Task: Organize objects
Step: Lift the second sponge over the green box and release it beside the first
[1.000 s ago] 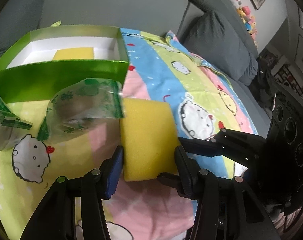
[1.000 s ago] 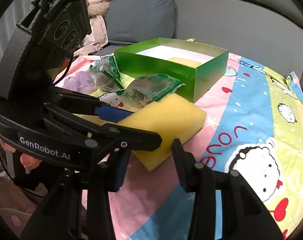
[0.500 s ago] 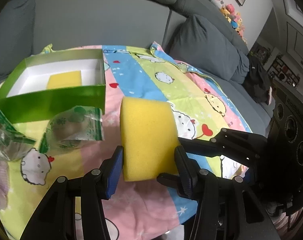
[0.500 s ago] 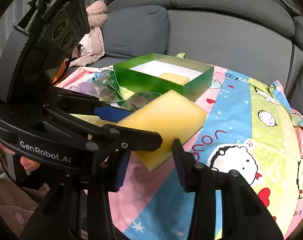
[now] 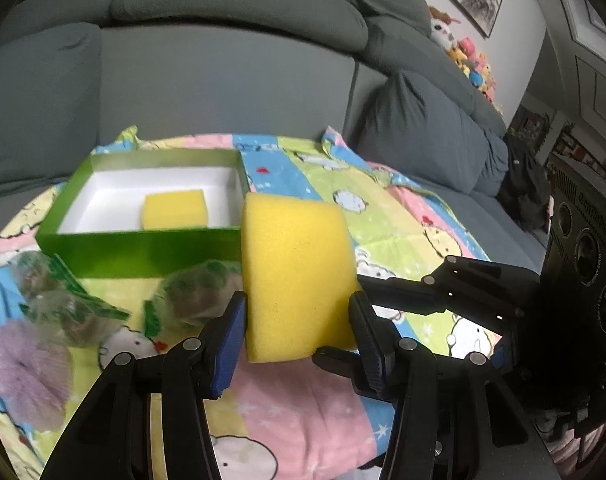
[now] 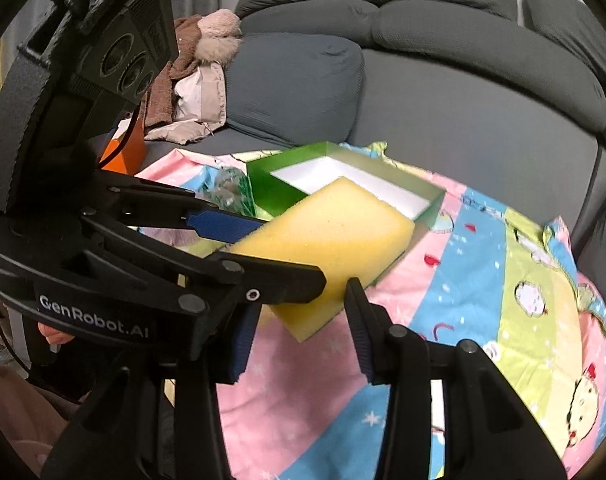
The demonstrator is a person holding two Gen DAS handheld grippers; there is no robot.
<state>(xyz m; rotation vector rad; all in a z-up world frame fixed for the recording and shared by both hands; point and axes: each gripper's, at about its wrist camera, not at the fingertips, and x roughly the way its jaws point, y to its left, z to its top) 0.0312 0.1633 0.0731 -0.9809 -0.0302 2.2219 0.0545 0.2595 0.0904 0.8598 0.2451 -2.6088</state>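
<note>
My left gripper (image 5: pixel 299 320) is shut on a large yellow sponge (image 5: pixel 297 276) and holds it in the air above the cartoon-print blanket; it also shows in the right wrist view (image 6: pixel 327 236). A green box (image 5: pixel 143 248) with a white inside sits behind and to the left, with a smaller yellow sponge (image 5: pixel 174 210) in it. My right gripper (image 6: pixel 303 332) is open and empty, just below and in front of the held sponge's near corner. The left gripper's body (image 6: pixel 83 160) fills the left of the right wrist view.
Clear green-printed snack packets (image 5: pixel 195 296) and a purple fluffy thing (image 5: pixel 27 376) lie on the blanket in front of the box. A grey sofa (image 5: pixel 223 72) stands behind, with a cushion (image 5: pixel 419 144) at right. Clothes (image 6: pixel 195 80) lie on the sofa.
My left gripper has lifted the large sponge off the blanket and risen. The box and packets now sit lower and farther in view. My right gripper stayed open beside it.
</note>
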